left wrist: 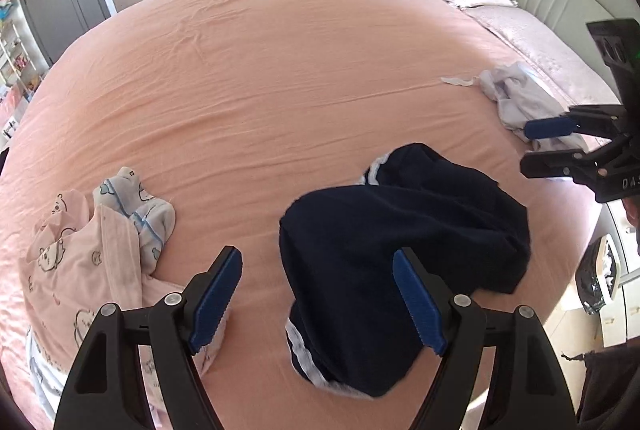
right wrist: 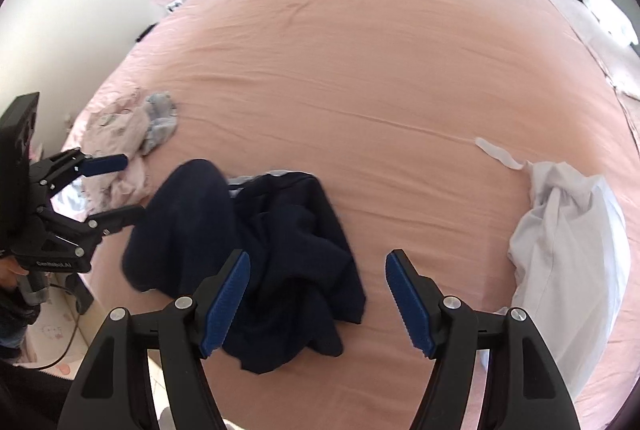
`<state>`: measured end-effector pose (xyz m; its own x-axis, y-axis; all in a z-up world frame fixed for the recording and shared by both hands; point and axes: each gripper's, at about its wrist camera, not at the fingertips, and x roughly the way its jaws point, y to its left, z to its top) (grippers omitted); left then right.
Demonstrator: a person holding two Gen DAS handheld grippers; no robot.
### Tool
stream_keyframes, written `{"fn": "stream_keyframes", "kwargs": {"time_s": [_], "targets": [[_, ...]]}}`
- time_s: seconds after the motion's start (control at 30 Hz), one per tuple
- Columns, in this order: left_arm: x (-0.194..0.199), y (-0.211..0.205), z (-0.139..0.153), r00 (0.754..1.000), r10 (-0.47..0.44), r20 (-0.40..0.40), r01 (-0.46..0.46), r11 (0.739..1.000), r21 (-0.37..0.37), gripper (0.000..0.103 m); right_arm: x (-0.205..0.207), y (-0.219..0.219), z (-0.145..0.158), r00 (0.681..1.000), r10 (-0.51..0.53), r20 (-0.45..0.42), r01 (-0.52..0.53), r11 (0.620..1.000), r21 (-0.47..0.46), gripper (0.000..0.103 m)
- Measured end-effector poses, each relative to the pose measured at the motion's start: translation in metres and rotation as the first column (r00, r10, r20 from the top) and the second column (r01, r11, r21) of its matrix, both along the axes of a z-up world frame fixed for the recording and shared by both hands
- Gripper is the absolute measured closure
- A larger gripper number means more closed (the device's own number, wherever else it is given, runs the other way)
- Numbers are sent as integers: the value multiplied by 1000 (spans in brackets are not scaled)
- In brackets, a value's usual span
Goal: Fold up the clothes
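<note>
On the bed (right wrist: pixel 360 69), covered by a peach sheet, a dark navy garment (right wrist: pixel 280 230) lies crumpled just ahead of the right tool (right wrist: pixel 318 302), whose blue-padded jaws stand apart with nothing between them. The left tool (right wrist: pixel 120 185) hangs at the left edge, jaws apart, near a pink patterned garment (right wrist: pixel 116 133). A white garment (right wrist: pixel 568 230) lies bunched at the right.

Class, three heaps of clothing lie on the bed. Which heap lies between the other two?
The dark navy garment, crumpled in the middle. The pink printed clothes lie to its left, the white garment to its right.
</note>
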<state>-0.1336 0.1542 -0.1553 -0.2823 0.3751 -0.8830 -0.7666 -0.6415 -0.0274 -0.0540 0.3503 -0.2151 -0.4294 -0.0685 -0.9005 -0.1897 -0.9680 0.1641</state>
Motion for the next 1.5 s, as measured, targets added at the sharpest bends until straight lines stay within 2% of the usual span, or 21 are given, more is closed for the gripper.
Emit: {"fn": "stream_keyframes", "kwargs": {"time_s": [0.2,0.37,0.6,0.8,0.87,1.0,1.1,1.17,1.2,1.27,1.3,1.33,1.37,1.5], "targets": [[-14,12,-12,998,31,54,-32,999,3,26,-11,-2,-16,998,-15,54,16,1000,-4,33],[-13,27,-15,998,17,60,-17,1000,-4,26,-19,-9,-24,998,12,67,-13,1000,14,33],[-8,41,-14,998,10,64,-9,1000,-20,26,-24,-4,-44,994,4,113,-2,1000,-21,33],[10,52,-4,998,-64,23,65,998,-18,26,-24,-5,-66,986,29,164,-13,995,-96,33],[18,53,-4,996,-92,-3,92,995,-31,26,-22,-9,-72,984,45,173,-29,995,-92,33],[30,54,-4,990,-140,-2,140,990,-31,25,-18,-16,-79,983,69,169,-53,994,-98,33],[39,57,-5,984,-180,1,180,983,-40,25,-14,-17,-81,990,77,122,-62,991,-122,33],[48,59,-8,977,-214,-14,213,975,-58,22,-11,-20,-82,992,83,96,-71,990,-120,41],[52,60,-10,973,-229,-22,227,972,-68,20,-11,-21,-81,992,88,92,-77,990,-119,52],[59,61,-13,966,-256,-35,252,964,-82,19,-10,-20,-79,993,83,81,-70,986,-152,57],[62,61,-13,963,-268,-39,264,961,-82,19,-10,-18,-78,995,75,72,-61,982,-179,65],[65,61,-13,959,-279,-43,275,958,-83,19,-10,-15,-76,996,64,63,-49,976,-214,79],[67,60,-13,956,-290,-48,286,955,-82,19,-9,-13,-73,997,50,54,-35,968,-248,85],[76,55,-9,938,-331,-104,324,943,-74,15,-9,1,-60,1000,-20,12,23,920,-391,88]]}}
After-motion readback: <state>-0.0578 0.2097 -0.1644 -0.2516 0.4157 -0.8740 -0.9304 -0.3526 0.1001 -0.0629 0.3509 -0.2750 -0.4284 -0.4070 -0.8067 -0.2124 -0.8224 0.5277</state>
